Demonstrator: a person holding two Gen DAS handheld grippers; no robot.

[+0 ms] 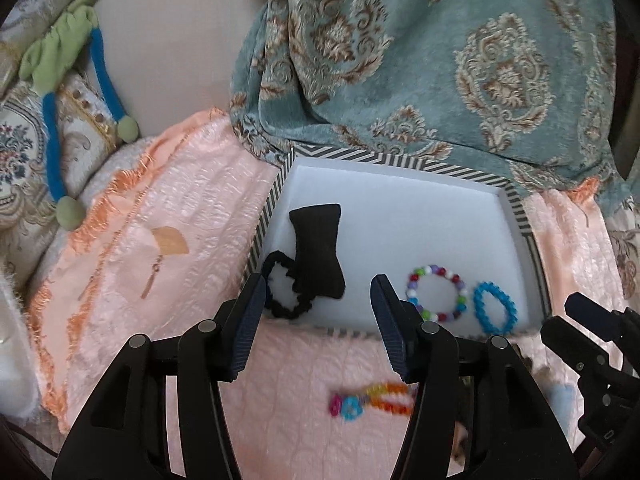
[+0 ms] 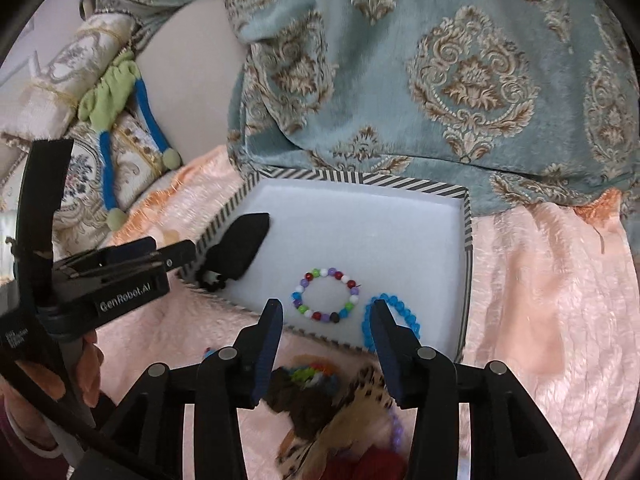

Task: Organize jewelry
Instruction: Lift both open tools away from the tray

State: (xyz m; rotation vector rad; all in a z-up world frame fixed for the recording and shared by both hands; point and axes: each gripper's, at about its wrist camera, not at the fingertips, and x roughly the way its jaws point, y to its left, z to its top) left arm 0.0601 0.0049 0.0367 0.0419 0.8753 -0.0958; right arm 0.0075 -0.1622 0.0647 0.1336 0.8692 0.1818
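Rainbow-bead bracelet (image 1: 372, 399) on pink blanket (image 1: 288, 420), long axis crosswise, directly below released, empty left gripper (image 1: 320, 322); right gripper (image 2: 326, 350) likewise released.

Bare tray (image 2: 400, 232) middle; bow (image 2: 240, 248) left, bracelets (image 2: 326, 295) near edge.

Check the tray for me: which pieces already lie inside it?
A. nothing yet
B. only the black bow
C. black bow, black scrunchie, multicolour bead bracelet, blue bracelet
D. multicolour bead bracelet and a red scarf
C: the striped tray holds the black bow, black scrunchie, bead bracelet and blue bracelet; a rainbow piece lies outside on the pink cover.
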